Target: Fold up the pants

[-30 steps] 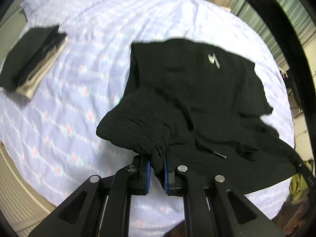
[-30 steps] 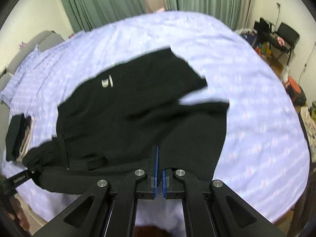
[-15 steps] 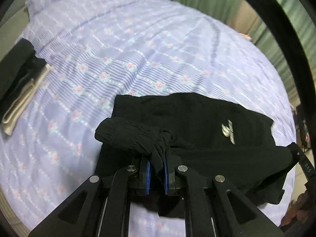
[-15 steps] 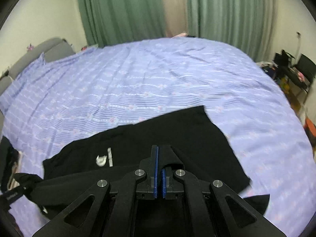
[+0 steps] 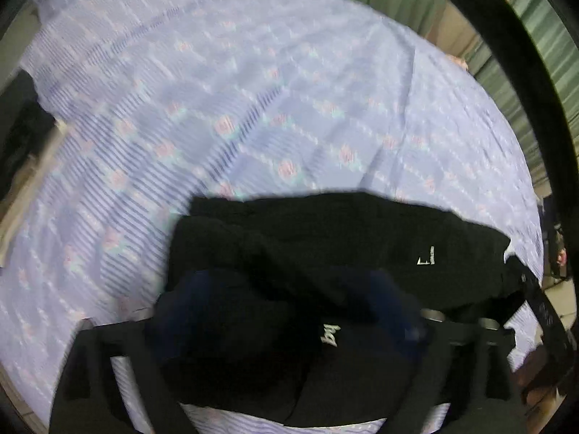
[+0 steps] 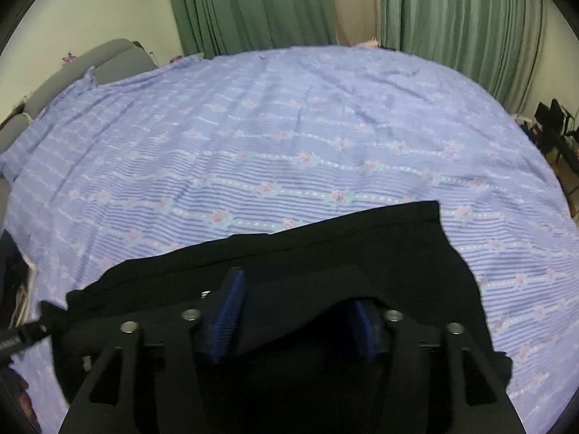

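Black pants lie folded over on the lilac flowered bedsheet, a small white logo showing on the top layer. In the left wrist view my left gripper is blurred and its jaws are opening wide. Bunched waistband cloth lies loose between the blue pads. In the right wrist view the pants spread out in front of my right gripper. Its jaws are opening too, with a slack fold of black cloth between the blue pads, which do not press on it.
A folded stack of dark and cream clothes sits on the bed at the left, also seen as the stack. Green curtains hang behind the bed, a grey headboard is far left, and chairs stand at the right.
Both grippers carried the pants' edge forward over the rest, folding them. Both were shut on black cloth before; now their jaws stand apart and the cloth lies loose.
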Available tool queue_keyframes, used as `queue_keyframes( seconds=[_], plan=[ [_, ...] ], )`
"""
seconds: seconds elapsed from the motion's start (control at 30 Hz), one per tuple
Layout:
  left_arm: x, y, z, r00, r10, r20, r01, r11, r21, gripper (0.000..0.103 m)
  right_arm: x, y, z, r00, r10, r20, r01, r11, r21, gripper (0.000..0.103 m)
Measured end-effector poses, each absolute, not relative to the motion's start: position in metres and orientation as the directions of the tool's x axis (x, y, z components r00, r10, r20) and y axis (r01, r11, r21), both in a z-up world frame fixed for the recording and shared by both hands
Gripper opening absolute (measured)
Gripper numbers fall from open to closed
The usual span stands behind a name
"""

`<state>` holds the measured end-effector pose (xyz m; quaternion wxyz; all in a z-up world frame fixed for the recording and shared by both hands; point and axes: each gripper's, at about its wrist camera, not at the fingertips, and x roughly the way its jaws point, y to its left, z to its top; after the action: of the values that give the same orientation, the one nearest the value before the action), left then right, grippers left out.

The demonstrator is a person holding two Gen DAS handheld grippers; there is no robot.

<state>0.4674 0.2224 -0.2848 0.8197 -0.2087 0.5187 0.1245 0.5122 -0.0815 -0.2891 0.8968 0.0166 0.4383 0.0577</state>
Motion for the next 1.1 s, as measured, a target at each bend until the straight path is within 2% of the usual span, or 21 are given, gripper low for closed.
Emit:
queue_keyframes(
  seconds=[0.07, 0.17, 0.33, 0.5, 0.67, 0.87, 1.1],
  plan=[
    [0.459, 0.226, -0.264, 0.476, 0.003, -0.880, -0.399, 0.892, -0.213, 0.097, 0.495, -0.081, -0.272, 0.626, 0.140, -0.767, -0.101, 0.990, 0.098, 0.059],
    [0.444, 0.228, -0.238, 0.498, 0.008, -0.867, -0.354, 0.915, -0.195, 0.097, 0.468, -0.080, -0.243, 0.669, 0.131, -0.731, -0.103, 0.991, 0.083, 0.069],
    [0.415, 0.217, -0.197, 0.551, 0.026, -0.834, -0.198, 0.975, -0.100, 0.097, 0.405, -0.078, -0.194, 0.721, 0.095, -0.686, -0.108, 0.994, 0.024, 0.072],
    [0.376, 0.191, -0.163, 0.591, -0.077, -0.803, -0.009, 0.995, -0.102, 0.097, 0.347, -0.085, -0.154, 0.735, 0.041, -0.677, -0.073, 0.997, -0.019, 0.072],
    [0.354, 0.175, -0.148, 0.623, -0.191, -0.758, 0.086, 0.981, -0.176, 0.097, 0.303, -0.096, -0.121, 0.746, -0.004, -0.666, -0.064, 0.995, -0.078, 0.072],
    [0.338, 0.157, -0.148, 0.618, -0.242, -0.748, 0.163, 0.970, -0.179, 0.097, 0.285, -0.101, -0.116, 0.743, -0.009, -0.669, -0.094, 0.988, -0.118, 0.072],
    [0.352, 0.134, -0.161, 0.630, -0.210, -0.748, 0.186, 0.976, -0.118, 0.097, 0.308, -0.097, -0.158, 0.708, 0.048, -0.705, -0.189, 0.974, -0.122, 0.072]
  ],
)
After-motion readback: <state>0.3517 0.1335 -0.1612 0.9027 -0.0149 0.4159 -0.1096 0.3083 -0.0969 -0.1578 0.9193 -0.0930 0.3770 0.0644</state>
